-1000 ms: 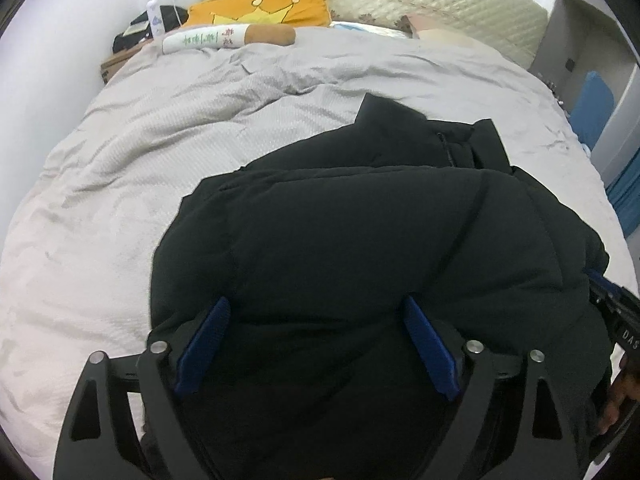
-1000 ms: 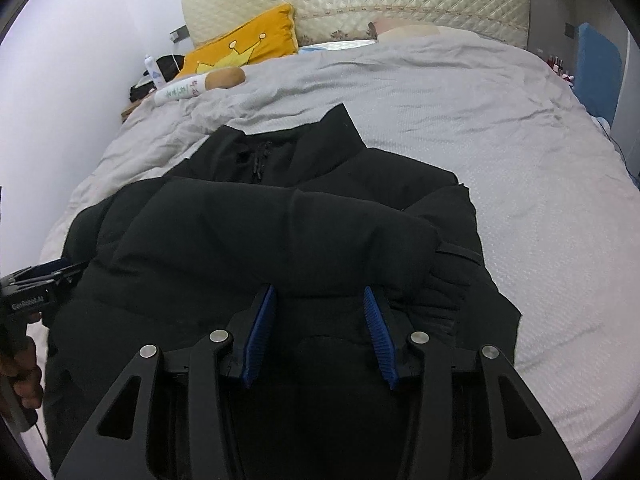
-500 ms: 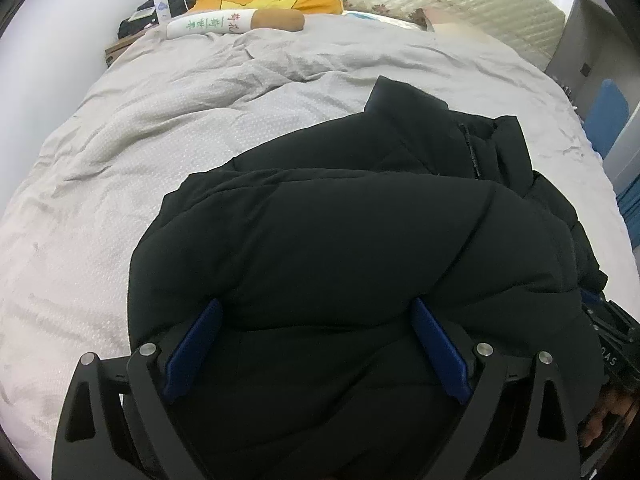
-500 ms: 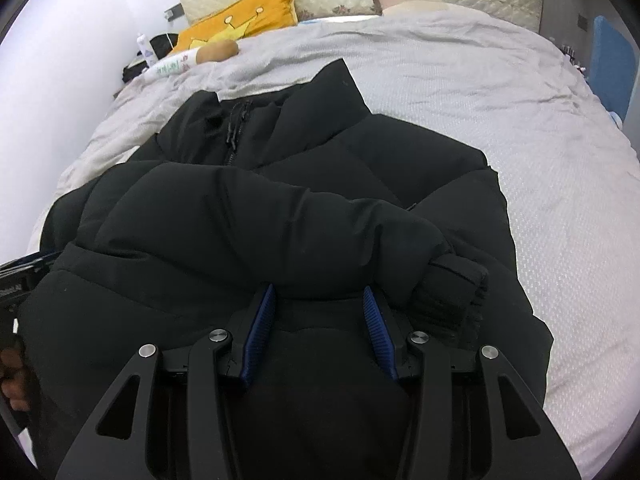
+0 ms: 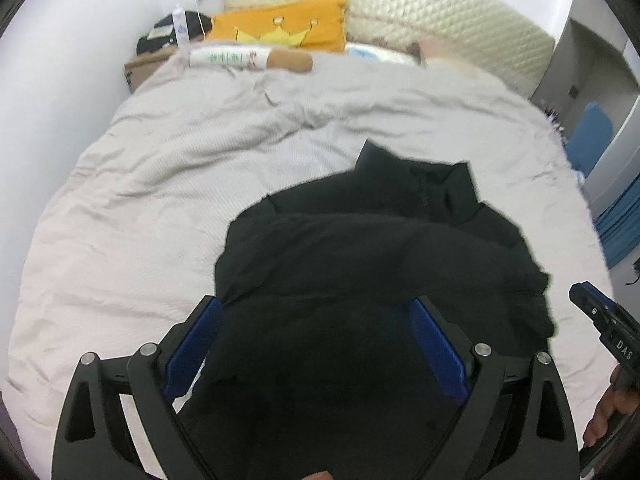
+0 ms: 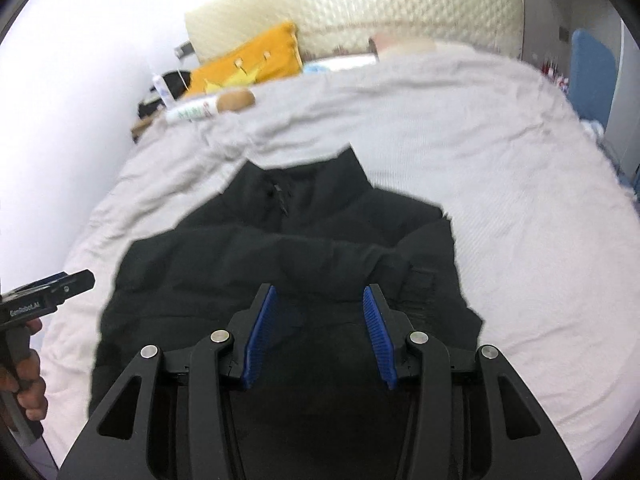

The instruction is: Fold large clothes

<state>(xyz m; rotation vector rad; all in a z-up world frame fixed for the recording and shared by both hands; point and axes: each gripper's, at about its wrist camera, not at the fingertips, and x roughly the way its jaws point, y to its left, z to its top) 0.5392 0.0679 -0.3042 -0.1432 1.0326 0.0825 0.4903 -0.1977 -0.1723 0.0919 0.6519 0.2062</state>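
A black puffer jacket lies on the grey bed, sleeves folded across its body, collar pointing toward the headboard; it also shows in the right wrist view. My left gripper is open wide, its blue pads over the jacket's near hem, holding nothing. My right gripper is open, its blue pads above the jacket's lower part, holding nothing. Each gripper shows at the edge of the other's view, the right one and the left one.
The grey duvet covers the bed. An orange crown pillow, a white and brown bolster and a quilted headboard are at the far end. A bedside stand with bottles is far left. Blue items stand right.
Both grippers have drawn back and up from the jacket, so more bed shows around it. The jacket stays folded on the bed.
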